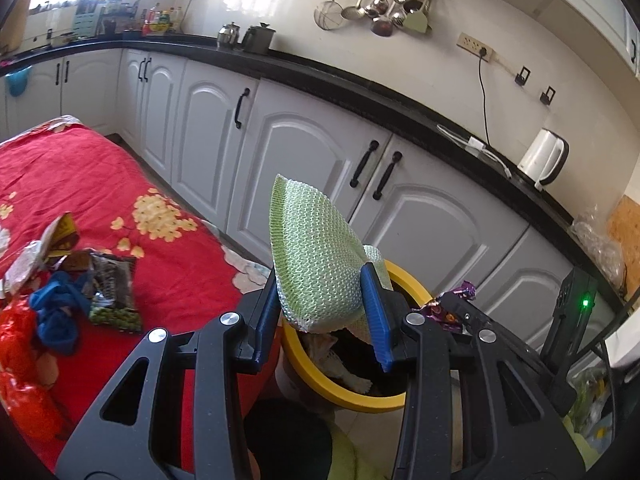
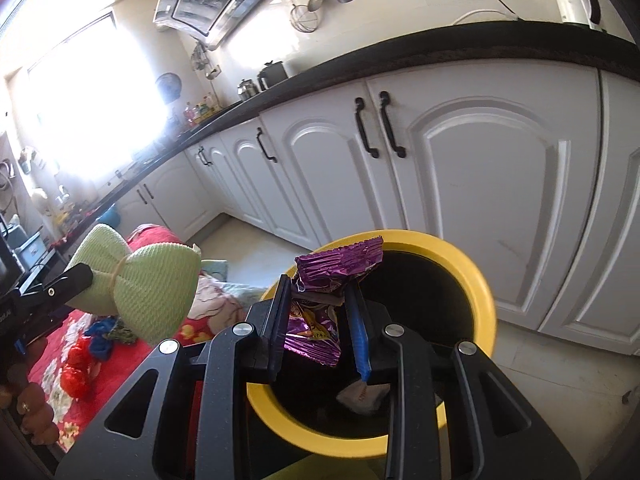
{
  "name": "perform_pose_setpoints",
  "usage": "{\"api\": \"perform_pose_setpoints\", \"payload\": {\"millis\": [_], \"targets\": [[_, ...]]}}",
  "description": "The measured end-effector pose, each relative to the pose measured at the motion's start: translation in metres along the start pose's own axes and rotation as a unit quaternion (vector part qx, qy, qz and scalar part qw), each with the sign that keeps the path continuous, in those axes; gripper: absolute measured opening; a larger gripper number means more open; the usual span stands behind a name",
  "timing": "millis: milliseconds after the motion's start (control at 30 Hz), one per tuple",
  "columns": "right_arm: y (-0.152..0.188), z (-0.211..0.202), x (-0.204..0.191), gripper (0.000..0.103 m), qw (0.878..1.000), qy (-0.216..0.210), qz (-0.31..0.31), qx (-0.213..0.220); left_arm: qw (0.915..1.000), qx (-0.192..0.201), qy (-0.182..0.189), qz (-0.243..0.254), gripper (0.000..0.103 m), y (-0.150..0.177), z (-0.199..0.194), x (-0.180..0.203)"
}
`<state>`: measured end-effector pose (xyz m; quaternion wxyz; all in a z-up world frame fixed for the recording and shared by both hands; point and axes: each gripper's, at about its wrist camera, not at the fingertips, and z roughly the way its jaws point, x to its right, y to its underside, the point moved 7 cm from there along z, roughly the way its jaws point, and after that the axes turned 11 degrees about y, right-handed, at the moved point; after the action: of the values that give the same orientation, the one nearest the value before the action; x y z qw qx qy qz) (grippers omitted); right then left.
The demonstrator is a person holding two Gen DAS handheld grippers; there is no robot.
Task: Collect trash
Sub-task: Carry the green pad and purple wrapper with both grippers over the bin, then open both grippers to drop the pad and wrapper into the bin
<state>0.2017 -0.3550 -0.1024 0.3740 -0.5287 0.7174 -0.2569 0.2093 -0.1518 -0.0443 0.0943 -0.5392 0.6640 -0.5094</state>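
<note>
My left gripper (image 1: 324, 304) is shut on a pale green mesh scrub pad (image 1: 316, 264) and holds it beside the rim of a yellow-rimmed bin (image 1: 340, 390). The pad also shows in the right wrist view (image 2: 160, 284). My right gripper (image 2: 320, 316) is shut on a crumpled purple foil wrapper (image 2: 332, 276) and holds it over the bin's open mouth (image 2: 476, 272). The wrapper shows in the left wrist view (image 1: 448, 304) too. Some white scraps (image 2: 362, 396) lie inside the bin.
A table with a red flowered cloth (image 1: 80, 184) lies left of the bin. On it are several wrappers (image 1: 112, 288), a blue rag (image 1: 56, 308) and a red foil bag (image 1: 20, 360). White cabinets (image 1: 304, 148) under a black counter stand behind the bin. A white kettle (image 1: 544, 158) stands on the counter.
</note>
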Motion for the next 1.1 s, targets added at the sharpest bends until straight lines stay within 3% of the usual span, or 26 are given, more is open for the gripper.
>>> {"api": "perform_pose_setpoints", "payload": {"millis": [433,900,1100], "targets": [[0.009,0.017,0.033,0.026,0.999,0.028,0.015,-0.022,0.9990,-0.039,0.004,0.020,0.032,0.019,0.042,0.016],[0.021,0.035,0.042,0.027,0.998,0.035,0.010,-0.050,0.9968,-0.077,-0.002,0.023,0.032,0.040,0.080,0.018],[0.026,0.042,0.046,0.032,0.997,0.040,0.015,-0.062,0.9960,-0.087,-0.001,0.019,0.035,0.045,0.091,0.015]]}}
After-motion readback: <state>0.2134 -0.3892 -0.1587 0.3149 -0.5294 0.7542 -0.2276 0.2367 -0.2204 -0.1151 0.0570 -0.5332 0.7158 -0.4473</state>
